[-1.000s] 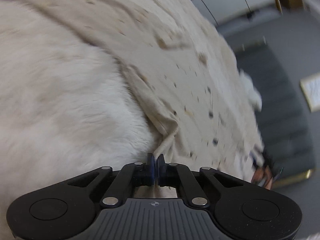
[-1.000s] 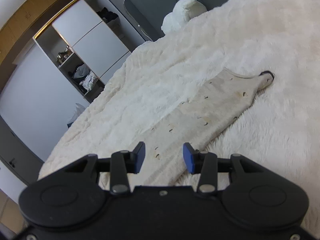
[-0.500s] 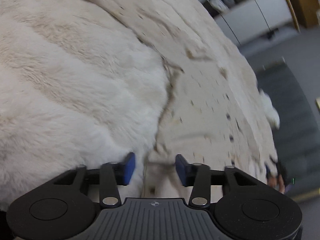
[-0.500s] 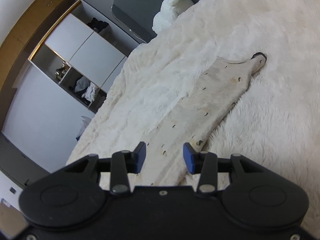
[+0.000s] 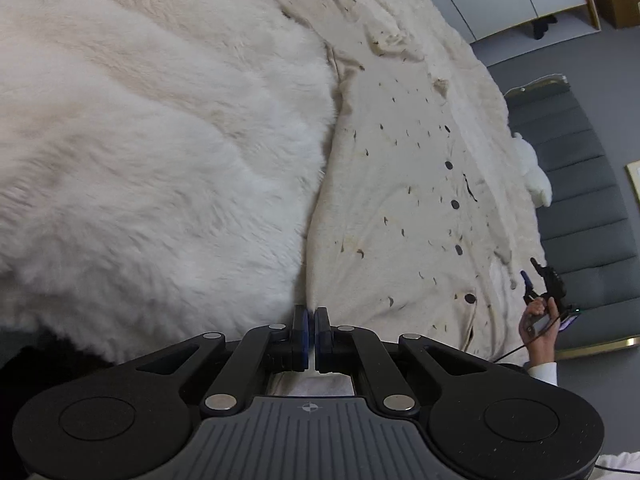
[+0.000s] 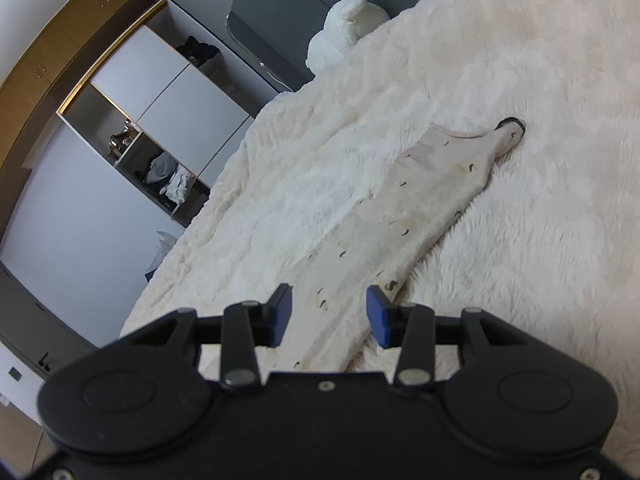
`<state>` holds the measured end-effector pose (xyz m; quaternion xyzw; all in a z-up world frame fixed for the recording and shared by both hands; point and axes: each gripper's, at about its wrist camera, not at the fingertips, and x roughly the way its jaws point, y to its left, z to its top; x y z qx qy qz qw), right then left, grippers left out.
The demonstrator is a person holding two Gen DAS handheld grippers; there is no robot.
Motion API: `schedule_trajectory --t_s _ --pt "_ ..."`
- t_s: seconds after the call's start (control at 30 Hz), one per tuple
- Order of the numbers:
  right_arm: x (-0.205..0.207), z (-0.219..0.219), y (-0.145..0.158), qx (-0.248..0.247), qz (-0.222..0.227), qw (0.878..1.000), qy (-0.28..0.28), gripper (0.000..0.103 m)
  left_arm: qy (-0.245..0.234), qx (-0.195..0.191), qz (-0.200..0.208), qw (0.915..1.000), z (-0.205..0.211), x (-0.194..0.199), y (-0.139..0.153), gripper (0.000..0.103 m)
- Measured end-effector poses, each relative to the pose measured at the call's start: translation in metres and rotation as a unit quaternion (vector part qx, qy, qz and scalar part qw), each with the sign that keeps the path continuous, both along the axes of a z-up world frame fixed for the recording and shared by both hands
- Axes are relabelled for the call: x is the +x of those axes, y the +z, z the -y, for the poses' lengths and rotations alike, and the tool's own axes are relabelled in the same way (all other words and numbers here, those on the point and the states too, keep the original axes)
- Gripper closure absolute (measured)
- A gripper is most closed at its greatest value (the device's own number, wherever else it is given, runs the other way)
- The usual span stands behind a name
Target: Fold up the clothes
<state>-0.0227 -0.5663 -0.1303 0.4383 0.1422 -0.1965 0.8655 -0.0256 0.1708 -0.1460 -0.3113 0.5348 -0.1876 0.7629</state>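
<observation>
There is one cream shirt with small dark marks, in the middle of the frame. Four dark buttons show in a row on it. It lies on one fluffy white blanket. There are two grippers: the left gripper and the right gripper. One white pillow sits at the top.

- A white furry bedspread covered the bed.
- A grey padded headboard stood behind it.
- A wardrobe with white doors, open shelves and gold trim lined the grey wall.
</observation>
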Motion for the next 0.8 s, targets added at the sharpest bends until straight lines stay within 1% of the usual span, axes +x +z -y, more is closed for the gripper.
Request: schedule_trajectory --t_s 0.03,0.07,0.1,0.13,0.17,0.2,0.3,0.33,0.43,0.53,0.57,0.7,0.8 --pt "0.000 0.000 0.000 0.000 -0.001 1.000 0.000 0.062 0.007 0.004 0.011 0.9999 -0.003 0.003 0.007 0.088" --pt "0.000 -0.001 0.000 -0.002 -0.003 1.000 0.002 0.062 0.024 0.006 0.031 0.9992 -0.009 0.010 0.019 0.081" --pt "0.000 -0.001 0.001 -0.004 -0.004 1.000 0.004 0.062 0.039 0.009 0.048 0.9981 -0.014 0.017 0.028 0.066" --pt "0.001 -0.002 0.001 -0.005 -0.005 1.000 0.006 0.062 0.050 0.013 0.061 0.9968 -0.017 0.022 0.035 0.058" --pt "0.001 -0.002 0.001 -0.006 -0.006 1.000 0.008 0.062 0.068 0.023 0.081 0.9941 -0.024 0.031 0.044 0.055" --pt "0.002 -0.002 0.001 -0.007 -0.007 1.000 0.010 0.062 0.085 0.033 0.089 0.9919 -0.029 0.036 0.047 0.052" --pt "0.005 -0.001 -0.001 0.001 -0.011 1.000 0.014 0.062 0.149 0.055 0.099 0.9823 -0.051 0.063 0.045 0.048" --pt "0.005 0.001 -0.002 0.005 -0.013 1.000 0.014 0.062 0.160 0.060 0.099 0.9804 -0.058 0.067 0.043 0.048" --pt "0.006 0.003 -0.003 0.011 -0.015 1.000 0.012 0.062 0.222 0.101 0.098 0.9648 -0.083 0.100 0.030 0.046" --pt "0.009 0.003 0.000 0.002 -0.022 1.000 0.015 0.062 0.260 0.124 0.099 0.9525 -0.098 0.124 0.020 0.045" --pt "0.011 0.002 0.001 -0.003 -0.025 1.000 0.016 0.062 0.268 0.131 0.096 0.9496 -0.098 0.133 0.018 0.045" --pt "0.018 -0.002 0.005 -0.026 -0.040 0.999 0.021 0.062 0.284 0.141 0.092 0.9439 -0.109 0.154 0.012 0.044" --pt "0.024 -0.006 0.007 -0.037 -0.049 0.998 0.023 0.062 0.285 0.150 0.096 0.9419 -0.110 0.168 0.010 0.041"
